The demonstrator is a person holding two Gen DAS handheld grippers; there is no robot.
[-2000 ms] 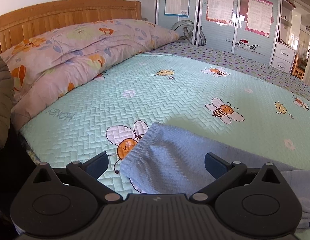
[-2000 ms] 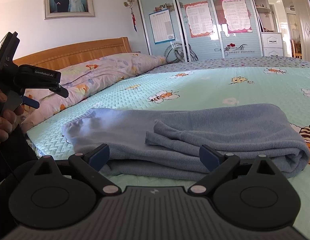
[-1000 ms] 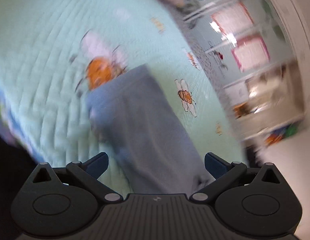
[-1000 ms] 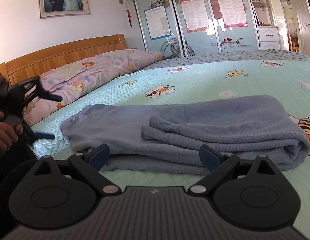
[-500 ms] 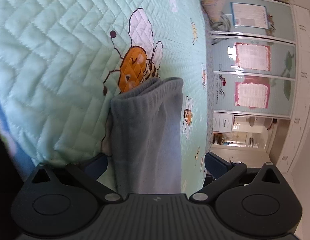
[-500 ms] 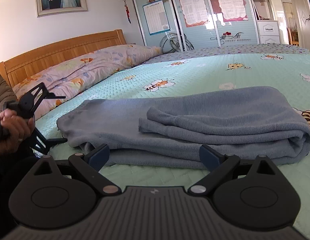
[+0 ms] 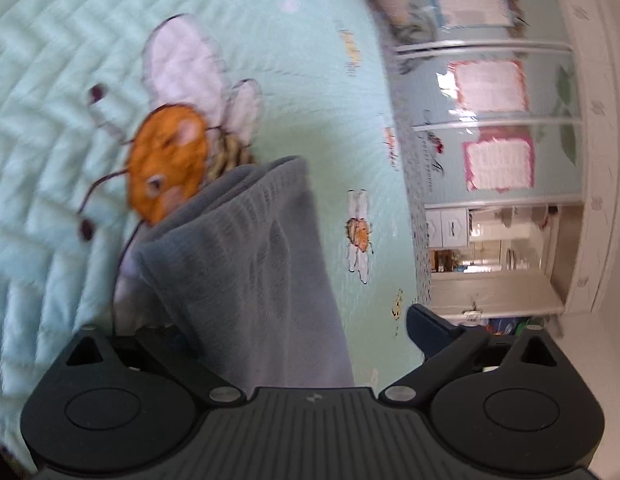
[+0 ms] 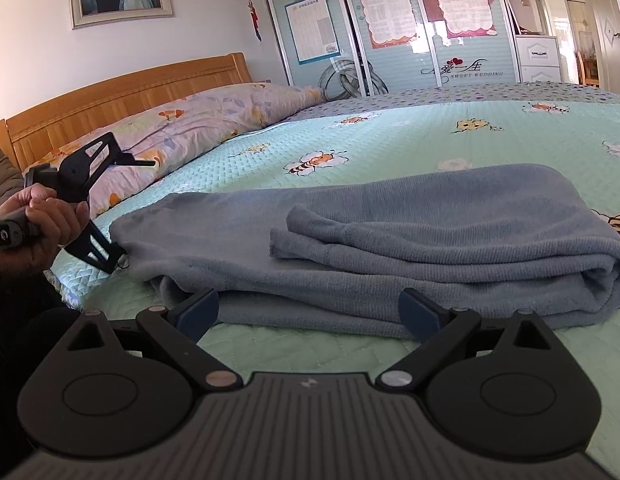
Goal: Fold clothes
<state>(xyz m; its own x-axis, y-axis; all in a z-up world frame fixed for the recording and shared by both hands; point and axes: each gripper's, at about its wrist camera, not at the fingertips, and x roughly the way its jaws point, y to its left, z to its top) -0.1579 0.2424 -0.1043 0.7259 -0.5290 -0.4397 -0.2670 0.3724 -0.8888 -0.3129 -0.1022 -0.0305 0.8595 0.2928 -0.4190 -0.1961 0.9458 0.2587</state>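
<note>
A blue-grey knitted garment [image 8: 389, 216] lies folded lengthwise on the bed, a loose sleeve resting on top. In the right wrist view my left gripper [image 8: 136, 216] is rolled on its side at the garment's left end, one finger above the cloth and one at the bed's surface. In the left wrist view that end of the garment [image 7: 250, 248] runs between the jaws of the left gripper [image 7: 298, 328]. They are closing, the pads do not press on the cloth, and the cloth hides the left finger. My right gripper [image 8: 310, 312] stands open before the garment's near edge, holding nothing.
The mint quilt with bee prints [image 8: 389, 136] covers the bed. A flowered duvet [image 8: 198, 120] lies along the wooden headboard [image 8: 130, 92]. Wardrobe doors [image 8: 409, 32] stand behind. A person's hand [image 8: 50, 216] grips the left gripper's handle near the bed's edge.
The left gripper rolled onto its side and moved in to the garment's left end, which now lies between its jaws. The right gripper stayed almost still.
</note>
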